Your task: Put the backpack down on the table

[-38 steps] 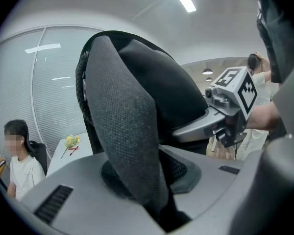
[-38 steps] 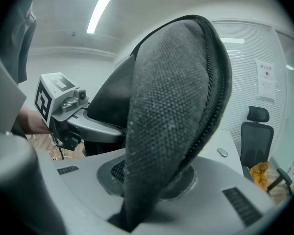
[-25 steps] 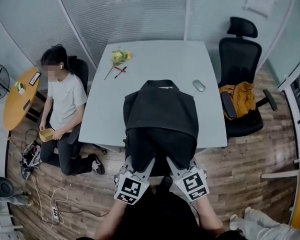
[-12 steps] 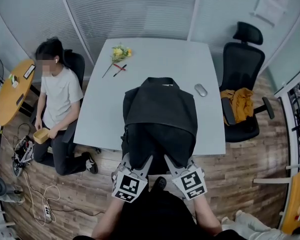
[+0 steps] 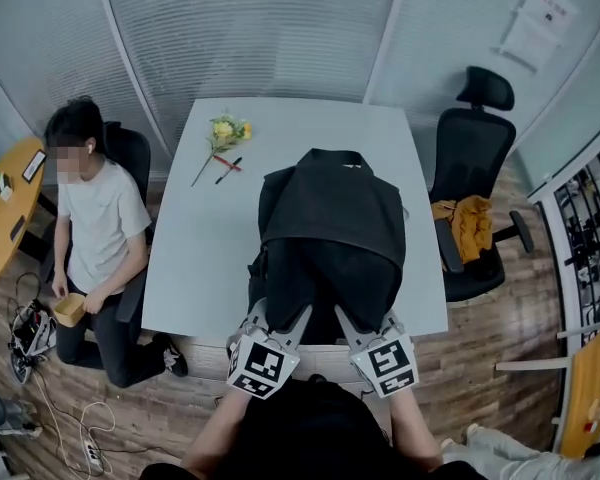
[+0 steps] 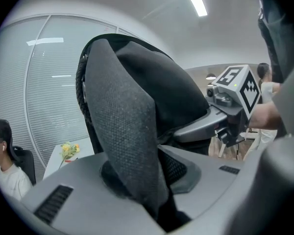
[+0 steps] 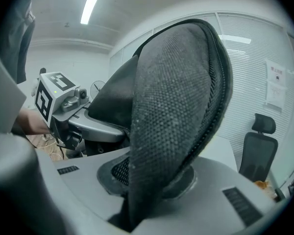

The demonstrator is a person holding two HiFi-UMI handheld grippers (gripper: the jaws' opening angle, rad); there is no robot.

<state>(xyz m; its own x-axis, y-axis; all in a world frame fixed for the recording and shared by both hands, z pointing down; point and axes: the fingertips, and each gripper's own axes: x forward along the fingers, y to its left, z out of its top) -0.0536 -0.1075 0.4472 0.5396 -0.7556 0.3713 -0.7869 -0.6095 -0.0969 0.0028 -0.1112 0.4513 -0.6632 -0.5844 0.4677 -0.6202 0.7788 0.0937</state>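
Backpack (image 5: 330, 218) sits farther over table (image 5: 205, 253) than before, long axis away from me, top far; my left claw (image 5: 277, 320), right claw (image 5: 363, 324) each clamp strap (image 6: 122, 131).

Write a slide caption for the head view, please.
Left claw and right claw hold a black backpack over the near edge of the white table.

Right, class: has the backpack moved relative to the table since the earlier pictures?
Yes. The backpack has moved farther over the table, toward its far edge. Earlier it hung well past the near edge; now it hardly does.
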